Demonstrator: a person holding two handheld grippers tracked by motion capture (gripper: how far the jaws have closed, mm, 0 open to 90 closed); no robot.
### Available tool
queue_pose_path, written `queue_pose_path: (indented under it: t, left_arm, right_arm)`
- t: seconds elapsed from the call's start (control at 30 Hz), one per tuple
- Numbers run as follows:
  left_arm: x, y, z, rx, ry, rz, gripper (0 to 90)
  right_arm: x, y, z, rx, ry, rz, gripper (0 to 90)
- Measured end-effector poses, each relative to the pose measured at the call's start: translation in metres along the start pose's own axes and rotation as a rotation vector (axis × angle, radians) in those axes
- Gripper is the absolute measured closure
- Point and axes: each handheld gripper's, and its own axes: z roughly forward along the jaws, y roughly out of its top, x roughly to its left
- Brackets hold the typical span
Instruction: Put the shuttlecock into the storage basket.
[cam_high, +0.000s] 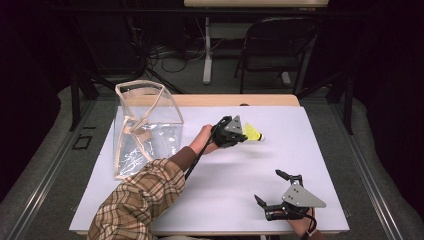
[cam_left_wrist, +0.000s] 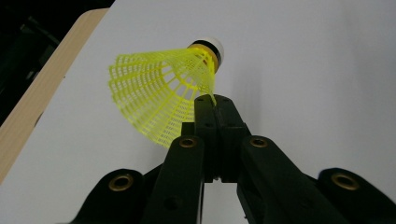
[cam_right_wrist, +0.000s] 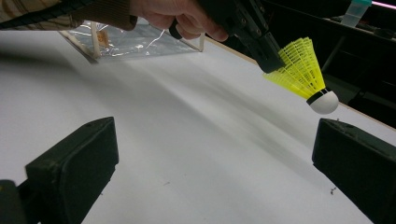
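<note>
The left gripper (cam_high: 239, 131), held out over the middle of the white table (cam_high: 210, 190), has its black jaws pinched on the rim of a yellow shuttlecock (cam_high: 252, 133). At the far left stands a clear plastic bag (cam_high: 145, 125) with pale tan trim, its film creased and glossy. The left gripper view shows what the high view cannot: the shuttlecock (cam_left_wrist: 163, 93) has a netted plastic skirt flaring like a fan, a black band and a rounded white cap. The right gripper view shows the shuttlecock (cam_right_wrist: 303, 74) hanging cap-down, clear of the matte tabletop. At the near right edge, the right gripper (cam_high: 272, 189) rests low with its blocky jaws spread wide and holding nothing.
</note>
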Motion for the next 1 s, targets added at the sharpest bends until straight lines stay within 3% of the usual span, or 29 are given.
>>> queue_pose_path:
  t: [1.0]
  left_arm:
    - [0.013, 0.021, -0.032, -0.046, 0.041, 0.002, 89.7]
  right_arm:
    - [0.000, 0.000, 0.000, 0.003, -0.008, 0.002, 0.0]
